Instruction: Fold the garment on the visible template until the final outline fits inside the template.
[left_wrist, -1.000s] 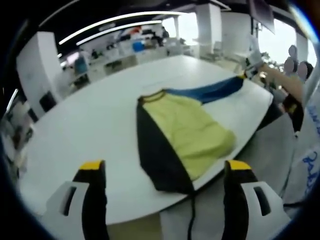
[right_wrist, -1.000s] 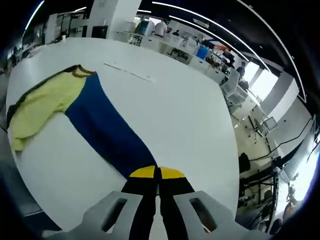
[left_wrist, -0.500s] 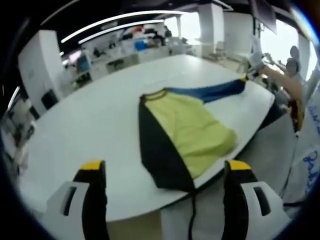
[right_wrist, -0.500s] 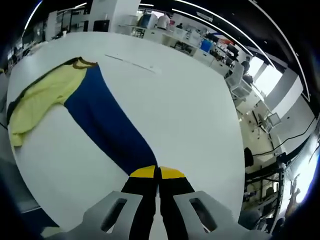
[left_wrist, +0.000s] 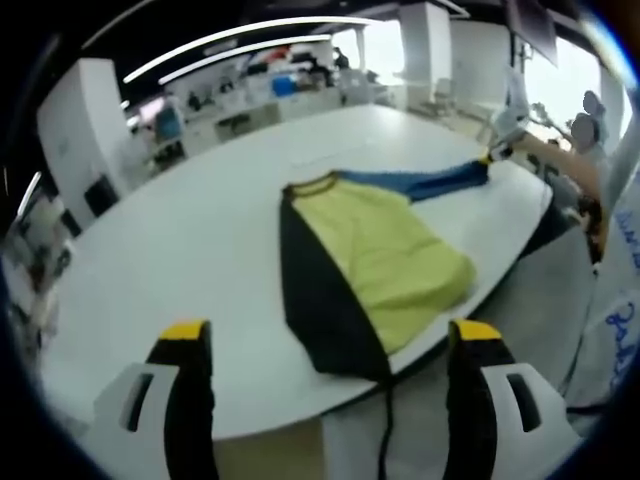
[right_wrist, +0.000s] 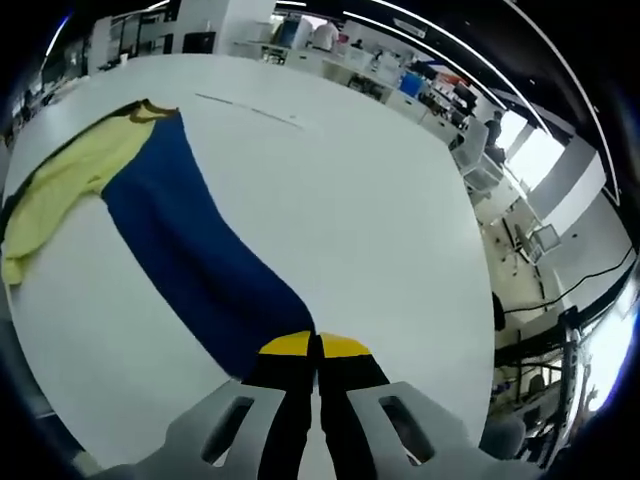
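A garment lies on the white table (left_wrist: 200, 230): a yellow body (left_wrist: 385, 250), a black side panel (left_wrist: 320, 300) and a blue sleeve (left_wrist: 430, 182) stretched to the far right. My left gripper (left_wrist: 325, 350) is open, held back from the table's near edge, apart from the garment. In the right gripper view the blue sleeve (right_wrist: 190, 260) runs from the yellow body (right_wrist: 60, 190) down to my right gripper (right_wrist: 317, 345), which is shut on the sleeve's end. In the left gripper view the right gripper (left_wrist: 492, 155) shows small at the sleeve's tip, held by a person's hand.
The garment's hem hangs near the table edge (left_wrist: 440, 340), with a dark cord (left_wrist: 385, 430) dangling below. A thin line (right_wrist: 245, 110) is marked on the table beyond the garment. Desks and chairs (right_wrist: 480, 170) stand around. A person (left_wrist: 600, 200) is at the right.
The right gripper has drawn the blue sleeve out a bit further, so it looks wider and straighter. The left gripper has barely moved.
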